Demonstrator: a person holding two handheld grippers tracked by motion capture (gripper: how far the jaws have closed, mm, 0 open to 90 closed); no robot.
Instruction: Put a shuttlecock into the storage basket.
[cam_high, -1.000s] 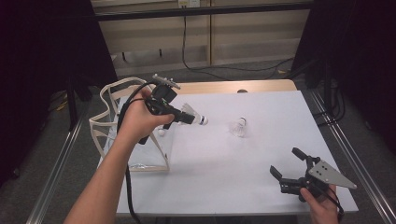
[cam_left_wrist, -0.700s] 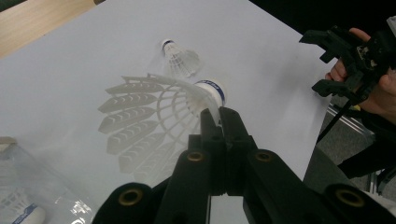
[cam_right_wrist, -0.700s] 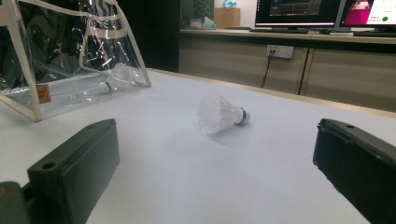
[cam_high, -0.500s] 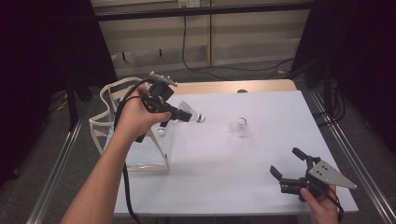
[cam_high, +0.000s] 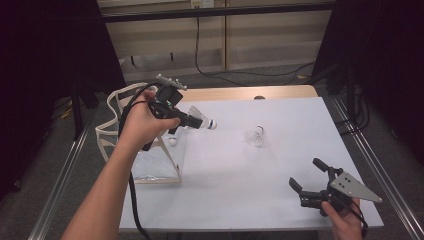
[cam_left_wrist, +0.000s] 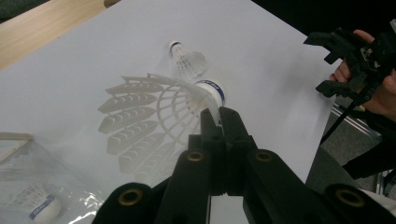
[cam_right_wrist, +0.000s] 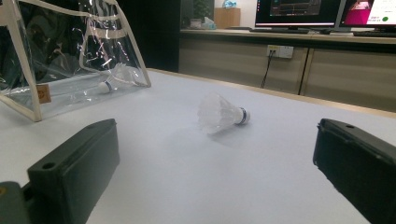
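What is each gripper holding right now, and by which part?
The left gripper pinches a shuttlecock by the edge of its feather skirt, near the cork. The right gripper is open and holds nothing.

I see the bag (cam_high: 142, 150) standing at the left edge of the tabletop (cam_high: 225, 190). One shuttlecock (cam_high: 173, 141) lies inside the bag. My left gripper (cam_high: 197, 120) is above the table just right of the bag, with a second shuttlecock (cam_high: 204, 120) pinched in it. A third shuttlecock (cam_high: 255, 136) lies on the tabletop near the middle. My right gripper (cam_high: 306, 176) sits by the near right corner.
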